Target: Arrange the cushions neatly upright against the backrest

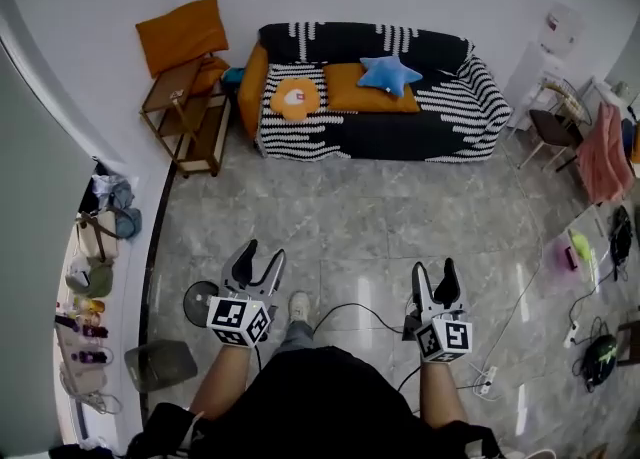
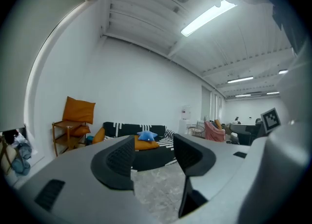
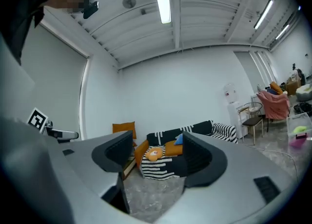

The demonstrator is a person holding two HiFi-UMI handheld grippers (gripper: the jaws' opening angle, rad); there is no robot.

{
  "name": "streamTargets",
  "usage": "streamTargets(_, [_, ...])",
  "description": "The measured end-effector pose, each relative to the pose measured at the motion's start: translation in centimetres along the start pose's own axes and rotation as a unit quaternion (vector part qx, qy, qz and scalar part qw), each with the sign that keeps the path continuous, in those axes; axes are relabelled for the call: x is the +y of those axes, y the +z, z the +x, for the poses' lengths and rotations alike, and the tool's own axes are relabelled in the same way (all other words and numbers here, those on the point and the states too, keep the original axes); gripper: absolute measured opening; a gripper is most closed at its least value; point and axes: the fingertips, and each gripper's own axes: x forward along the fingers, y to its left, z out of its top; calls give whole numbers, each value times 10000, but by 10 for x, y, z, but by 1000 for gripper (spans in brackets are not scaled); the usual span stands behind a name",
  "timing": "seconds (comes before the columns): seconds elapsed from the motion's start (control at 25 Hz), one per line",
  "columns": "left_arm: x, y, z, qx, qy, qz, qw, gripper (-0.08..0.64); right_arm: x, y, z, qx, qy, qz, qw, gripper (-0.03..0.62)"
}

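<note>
A black-and-white striped sofa (image 1: 440, 107) stands against the far wall. On its seat lie a round orange cushion (image 1: 295, 99), a flat orange cushion (image 1: 358, 92) and, on top of that one, a blue star cushion (image 1: 389, 74). Another orange cushion (image 1: 252, 85) leans at the left armrest. My left gripper (image 1: 256, 259) and right gripper (image 1: 438, 275) hang over the floor, far short of the sofa, both open and empty. The left gripper view shows the star cushion (image 2: 146, 135) between the jaws in the distance. The round cushion (image 3: 153, 154) appears in the right gripper view.
A wooden side shelf (image 1: 185, 112) left of the sofa carries a big orange cushion (image 1: 183, 32). A chair with pink cloth (image 1: 603, 152) stands at the right. Cables (image 1: 355, 312) and a power strip (image 1: 487, 379) lie on the floor near my feet. Clutter lines the left wall (image 1: 90, 297).
</note>
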Motion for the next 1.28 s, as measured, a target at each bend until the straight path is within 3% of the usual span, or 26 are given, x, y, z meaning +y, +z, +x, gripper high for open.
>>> streamTargets(0.2, [46,35,68,-337,-218,87,9992,284,6,18,73,-112,-126,-109,9998,334])
streamTargets(0.4, [116,51,108,-218,-276,99,9993,316,30,24,144,-202,-238,-224,9993,333])
streamTargets(0.56, [147,63,140,-340,-381,-17,9987,325,33,29,180,-157,-357,-316,9987,333])
streamTargets(0.64, [160,66,151,-388,-406,-75,9984,325,38,30,195,-187,-375,-141,9990,333])
streamTargets(0.96, [171,60,198,-297,-542,-278,9977,333,27,31,241,-188,-503,78,9985,333])
streamTargets(1.28, [181,74,278,-323,-419,-433,9977,334,-11,18,332,-181,-263,270,9991,333])
